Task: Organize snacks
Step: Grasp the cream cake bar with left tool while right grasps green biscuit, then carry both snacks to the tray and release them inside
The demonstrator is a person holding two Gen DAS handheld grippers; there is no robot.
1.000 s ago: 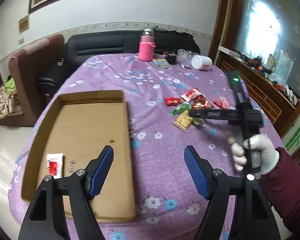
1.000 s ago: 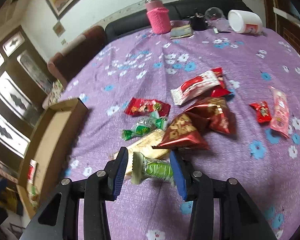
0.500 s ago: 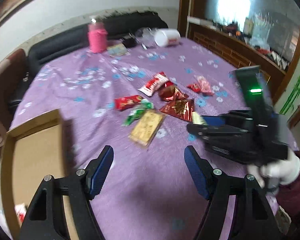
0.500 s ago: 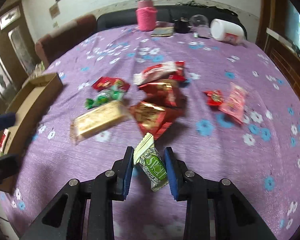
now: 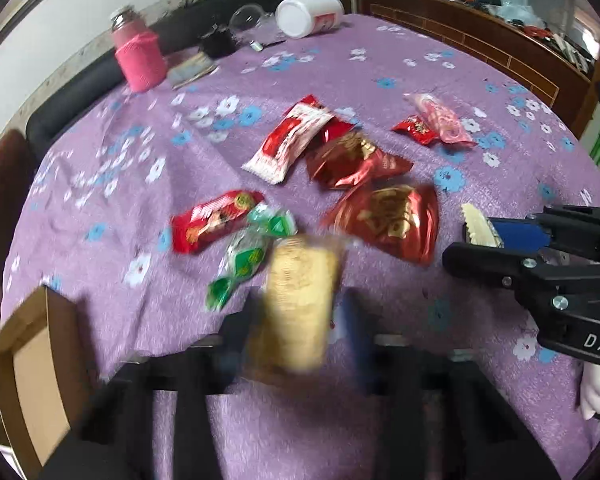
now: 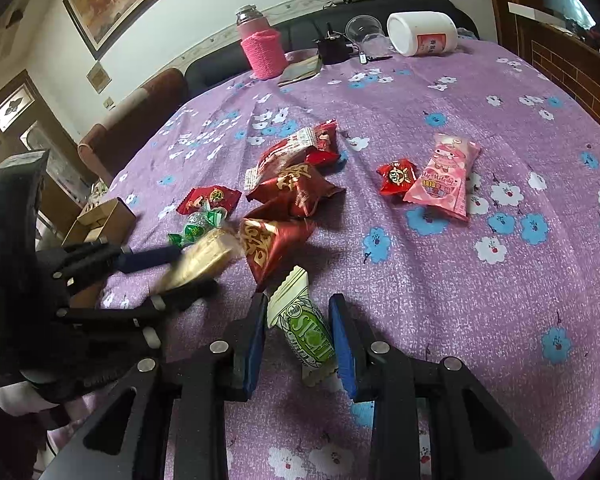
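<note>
Left gripper [image 5: 300,320] blurred, jaws closing around a long golden-yellow biscuit packet [image 5: 296,304] that lies between its 2 blue pads on the purple flowered tablecloth [image 5: 480,92]; cannot tell from the blur whether the pads press on it. Same packet [image 6: 198,260] seen from the right wrist camera between the left gripper's dark fingers, at the near left of the snack pile. Right gripper [image 6: 300,332] clamped on a green-and-white sealed candy packet [image 6: 304,320], held between its blue pads with the crimped top pointing away from the camera; same packet's pale crimped edge [image 5: 478,228] sticking out of the right gripper [image 5: 492,240] at the right of the left wrist view. Loose on the cloth: a red-and-white long wrapper [image 5: 292,140], 2 shiny red foil pouches with gold characters [image 5: 388,220], a small red flat packet [image 5: 212,220], a green-and-clear twisted candy wrapper [image 5: 248,256], a tiny red candy packet [image 6: 396,176] touching a pink cartoon-printed packet [image 6: 444,176]. Brown cardboard tray [image 5: 32,360] at the left table edge, well apart from the pile. At the far edge, a flask in a pink knitted sleeve [image 6: 260,48] and a white plastic jar lying on its side [image 6: 420,34]. White-gloved hand [image 5: 598,388] under the right gripper.
</note>
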